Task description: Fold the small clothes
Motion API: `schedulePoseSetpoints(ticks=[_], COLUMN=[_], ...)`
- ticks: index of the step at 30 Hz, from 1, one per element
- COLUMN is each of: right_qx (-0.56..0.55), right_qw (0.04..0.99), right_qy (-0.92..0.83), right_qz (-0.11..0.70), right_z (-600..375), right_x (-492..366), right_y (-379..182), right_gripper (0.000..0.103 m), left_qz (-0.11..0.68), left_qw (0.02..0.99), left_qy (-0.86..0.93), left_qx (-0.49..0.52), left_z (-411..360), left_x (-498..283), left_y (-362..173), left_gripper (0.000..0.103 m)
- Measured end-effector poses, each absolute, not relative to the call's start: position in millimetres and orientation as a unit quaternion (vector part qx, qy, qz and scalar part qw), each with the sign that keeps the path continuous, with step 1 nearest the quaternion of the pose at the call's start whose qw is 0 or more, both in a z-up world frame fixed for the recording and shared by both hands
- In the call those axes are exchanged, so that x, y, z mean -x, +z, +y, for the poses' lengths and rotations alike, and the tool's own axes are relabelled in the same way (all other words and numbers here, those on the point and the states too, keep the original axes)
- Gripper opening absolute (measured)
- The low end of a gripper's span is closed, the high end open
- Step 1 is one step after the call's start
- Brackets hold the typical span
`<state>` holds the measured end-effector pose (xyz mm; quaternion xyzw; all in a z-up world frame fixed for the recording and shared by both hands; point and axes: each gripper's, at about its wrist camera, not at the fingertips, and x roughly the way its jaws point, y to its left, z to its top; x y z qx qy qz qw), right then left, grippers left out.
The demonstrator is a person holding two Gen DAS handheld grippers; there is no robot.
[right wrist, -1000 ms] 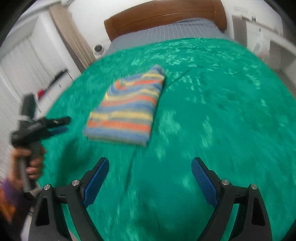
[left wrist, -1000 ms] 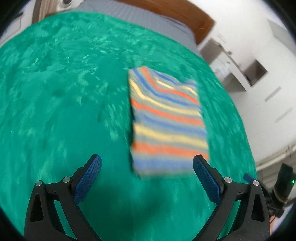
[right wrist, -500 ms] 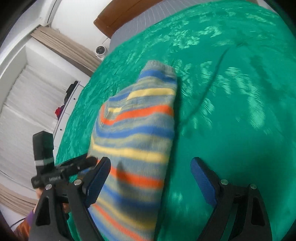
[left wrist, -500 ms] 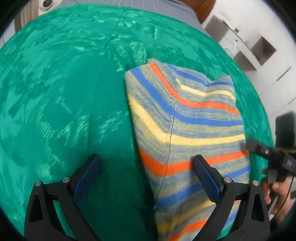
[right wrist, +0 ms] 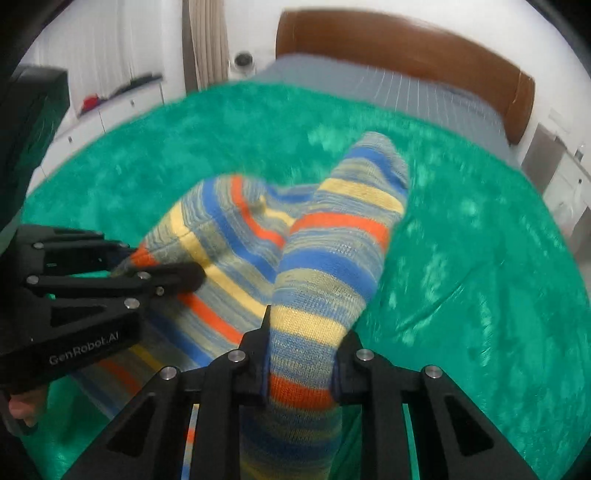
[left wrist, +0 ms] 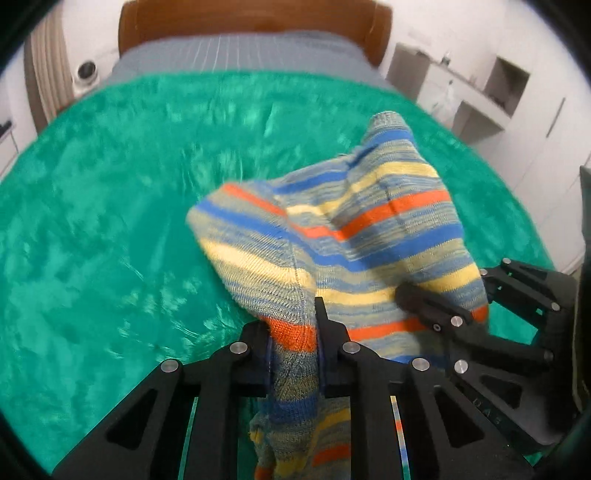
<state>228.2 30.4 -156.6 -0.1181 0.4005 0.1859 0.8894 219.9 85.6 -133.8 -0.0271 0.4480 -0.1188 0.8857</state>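
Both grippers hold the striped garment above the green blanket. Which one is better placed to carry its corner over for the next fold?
Probably the right gripper: its part of the striped knitted garment stands higher. The left gripper can anchor.

Item count: one striped knitted garment (left wrist: 373,236); two tools, the left tool (left wrist: 293,354) and the right tool (right wrist: 301,363); one bed (left wrist: 236,55) with one wooden headboard (left wrist: 255,16); one green plush blanket (left wrist: 92,206); one round white device (left wrist: 86,70) beside the bed.
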Motion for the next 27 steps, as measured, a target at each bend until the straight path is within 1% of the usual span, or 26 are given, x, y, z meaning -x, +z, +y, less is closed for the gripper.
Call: schedulePoseSetpoints(ticks=[3, 5, 6, 7, 8, 9, 10, 14, 17, 23, 27], right_qx=[0.087, 0.069, 0.057, 0.040, 0.031, 0.032, 0.037, 0.051, 0.070, 0.071, 0.056], right_qw=[0.903, 0.909, 0.911, 0.909, 0.904, 0.898, 0.896, 0.893, 0.893, 0.907, 0.928], right_qy=[0.196, 0.200, 0.203, 0.204, 0.203, 0.184, 0.158, 0.099, 0.070, 0.071, 0.066], right_qz=[0.372, 0.358, 0.356, 0.362, 0.376, 0.399, 0.414, 0.437, 0.438, 0.410, 0.363], right_z=[21, 14, 8, -2, -11, -24, -34, -83, -99, -96, -91], right_x=[-221, -224, -228, -235, -241, -246, -249, -215, -178, -110, -61], right_y=[-126, -110, -105, -104, -108, -117, -125, -148, -150, -114, -83], right_gripper=[0.023, 0.023, 0.025, 0.033, 0.042, 0.076, 0.103, 0.102, 0.102, 0.102, 0.102], left_qz=[0.412, 0.397, 0.396, 0.408, 0.422, 0.430, 0.428, 0.425, 0.407, 0.360, 0.341], left_qw=[0.902, 0.908, 0.907, 0.903, 0.899, 0.898, 0.902, 0.905, 0.913, 0.932, 0.940], left_qy=[-0.126, -0.130, -0.129, -0.121, -0.107, -0.082, -0.055, -0.008, 0.023, 0.032, 0.030], left_qx=[0.037, 0.049, 0.053, 0.053, 0.046, 0.033, 0.021, 0.008, 0.003, -0.010, -0.020], left_z=[92, 94, 94, 94, 93, 94, 98, 112, 113, 95, 84], left_x=[-211, -213, -216, -221, -226, -229, -221, -177, -138, -67, -46], left_y=[-100, -85, -83, -88, -96, -106, -116, -138, -136, -98, -76], left_gripper=[0.016, 0.019, 0.031, 0.060, 0.077, 0.093, 0.093, 0.094, 0.099, 0.102, 0.103])
